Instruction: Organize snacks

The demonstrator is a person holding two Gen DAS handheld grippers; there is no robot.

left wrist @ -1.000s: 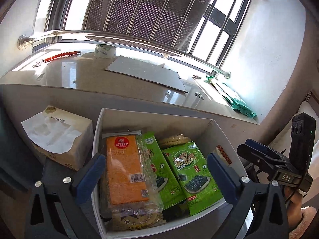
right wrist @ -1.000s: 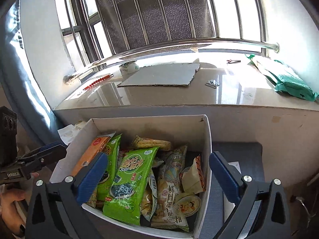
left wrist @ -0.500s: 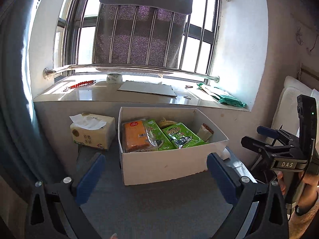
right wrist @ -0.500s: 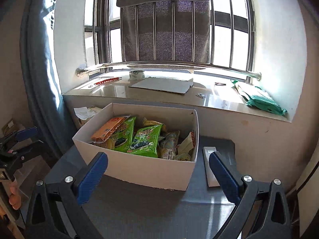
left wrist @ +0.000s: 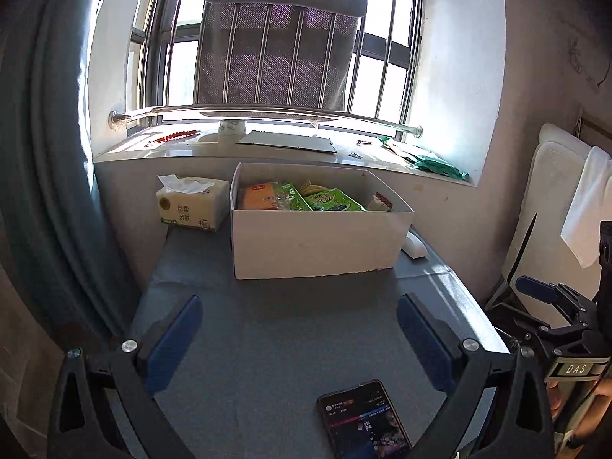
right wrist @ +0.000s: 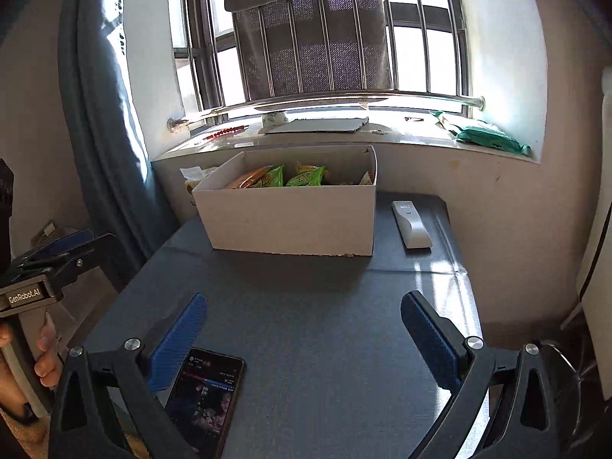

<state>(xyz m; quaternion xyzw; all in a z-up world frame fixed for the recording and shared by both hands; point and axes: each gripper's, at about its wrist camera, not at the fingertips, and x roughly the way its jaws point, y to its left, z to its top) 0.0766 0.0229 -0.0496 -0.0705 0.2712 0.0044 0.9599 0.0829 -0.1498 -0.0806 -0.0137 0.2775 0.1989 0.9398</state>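
A white cardboard box (left wrist: 313, 244) (right wrist: 287, 222) stands at the far end of a grey table (left wrist: 275, 329). It holds snack packs: an orange pack (left wrist: 257, 198), green seaweed packs (left wrist: 332, 201) (right wrist: 306, 176) and others. My left gripper (left wrist: 300, 338) is open and empty, well back from the box above the table. My right gripper (right wrist: 302, 334) is open and empty too, also back from the box. Each gripper shows at the edge of the other's view.
A phone (left wrist: 363, 420) (right wrist: 204, 401) with a lit screen lies on the near table between the grippers. A tissue pack (left wrist: 189, 206) stands left of the box. A white remote (right wrist: 411, 223) lies right of it. A windowsill (left wrist: 275, 153) with cardboard and a green bag runs behind.
Both grippers have pulled back and up from just over the box to far in front of it. The phone has come into view. Both stayed open and empty.
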